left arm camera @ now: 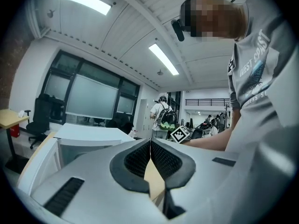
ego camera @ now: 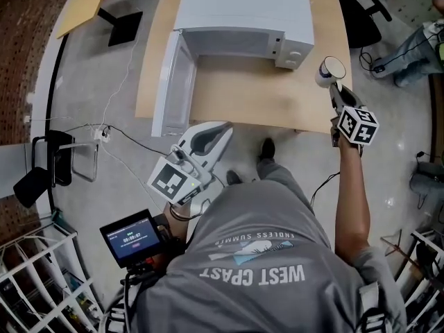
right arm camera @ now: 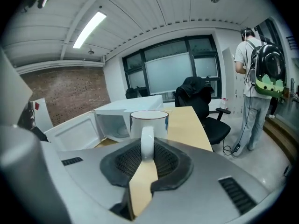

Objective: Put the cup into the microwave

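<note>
Above the right end of the wooden table (ego camera: 263, 106), just off the front right corner of the microwave (ego camera: 243, 16): white cup (ego camera: 331, 70), lifted clear of the tabletop, rim visible from the head view. Held by its handle (right arm camera: 146, 141) in the right gripper (ego camera: 336, 92), black ribbed pads (right arm camera: 170, 160) clenched on either side of the handle, cup body standing just past the jaw tips in the right gripper view. Outside the microwave, level with its control panel (ego camera: 295, 50), well apart from the cavity opening.

Toward the back of the table: microwave in white, door (ego camera: 168, 82) swung wide open to the left in the head view, cavity facing the person.

Near the front table edge, close to the free end of the open door: left gripper (ego camera: 220, 132), jaws pressed together along one line in the left gripper view, gripping nothing, tips aimed toward the microwave. Marker cube (ego camera: 171, 180) at its rear, another marker cube (ego camera: 358, 125) behind the right gripper.

Low at left in the head view: small screen device (ego camera: 130, 236), lit. Behind the table in the right gripper view: black office chair (right arm camera: 201, 101) and a standing person with a backpack (right arm camera: 254, 64).
</note>
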`<state>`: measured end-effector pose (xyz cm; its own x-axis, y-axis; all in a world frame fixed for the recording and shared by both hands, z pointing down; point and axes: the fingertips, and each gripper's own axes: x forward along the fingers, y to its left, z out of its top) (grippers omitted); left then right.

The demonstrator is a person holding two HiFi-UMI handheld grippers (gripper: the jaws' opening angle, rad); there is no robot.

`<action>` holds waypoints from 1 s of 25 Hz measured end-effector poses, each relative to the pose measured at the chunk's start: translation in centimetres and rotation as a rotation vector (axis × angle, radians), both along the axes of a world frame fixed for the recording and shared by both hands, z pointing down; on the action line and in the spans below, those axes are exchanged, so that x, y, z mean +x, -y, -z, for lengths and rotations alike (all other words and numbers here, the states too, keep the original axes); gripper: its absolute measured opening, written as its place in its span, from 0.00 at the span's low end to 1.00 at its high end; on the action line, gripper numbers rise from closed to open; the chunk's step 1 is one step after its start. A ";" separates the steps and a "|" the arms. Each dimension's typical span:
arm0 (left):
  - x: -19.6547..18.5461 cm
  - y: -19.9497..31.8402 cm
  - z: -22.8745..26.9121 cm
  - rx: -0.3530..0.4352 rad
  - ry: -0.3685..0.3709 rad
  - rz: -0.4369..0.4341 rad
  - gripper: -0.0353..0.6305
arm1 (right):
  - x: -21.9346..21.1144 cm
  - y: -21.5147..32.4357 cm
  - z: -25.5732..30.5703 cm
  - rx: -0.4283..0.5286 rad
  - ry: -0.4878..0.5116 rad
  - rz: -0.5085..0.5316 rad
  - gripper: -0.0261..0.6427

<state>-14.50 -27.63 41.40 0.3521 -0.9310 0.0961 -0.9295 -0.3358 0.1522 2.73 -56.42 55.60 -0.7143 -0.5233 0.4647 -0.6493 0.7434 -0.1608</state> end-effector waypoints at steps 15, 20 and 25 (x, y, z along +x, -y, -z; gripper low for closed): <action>-3.5 -9.4 3.0 0.090 0.007 -0.010 0.09 | -8.4 -15.7 10.6 0.077 0.130 0.198 0.14; -5.3 -11.4 2.5 0.091 0.005 0.011 0.09 | -12.5 -17.9 9.7 0.061 0.137 0.247 0.14; -6.7 -12.2 1.5 0.078 -0.011 0.051 0.09 | -16.9 -18.0 7.6 0.034 0.124 0.296 0.14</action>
